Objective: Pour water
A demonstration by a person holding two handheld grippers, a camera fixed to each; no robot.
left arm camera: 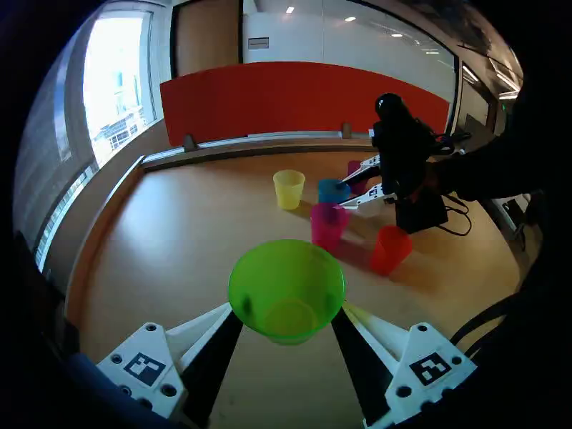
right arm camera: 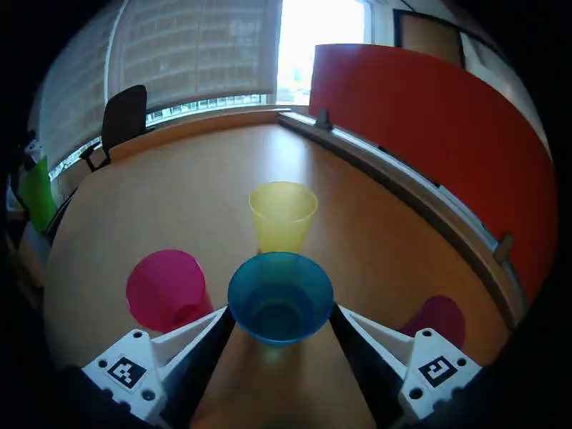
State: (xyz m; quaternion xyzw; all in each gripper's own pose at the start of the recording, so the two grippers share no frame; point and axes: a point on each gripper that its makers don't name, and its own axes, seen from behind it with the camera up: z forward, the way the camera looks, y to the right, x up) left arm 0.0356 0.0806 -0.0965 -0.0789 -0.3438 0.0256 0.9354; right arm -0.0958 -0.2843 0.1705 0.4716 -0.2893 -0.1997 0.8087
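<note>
Because each cup is gripped upright, nothing should spill: the left gripper [left arm camera: 287, 309] is closed on the green cup [left arm camera: 286, 286], well short of the yellow cup [left arm camera: 289, 188] on the bench [left arm camera: 179, 236]; the right gripper [right arm camera: 282, 309] clamps the blue cup [right arm camera: 280, 294] just before it, seemingly ready to pour.

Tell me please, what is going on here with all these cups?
A person works with two grippers. The left gripper is shut on a green cup, the right gripper on a blue cup, both upright. A yellow cup, a pink cup and a red cup stand free on the wooden table. No pouring has begun; I cannot tell whether either held cup contains water.
</note>
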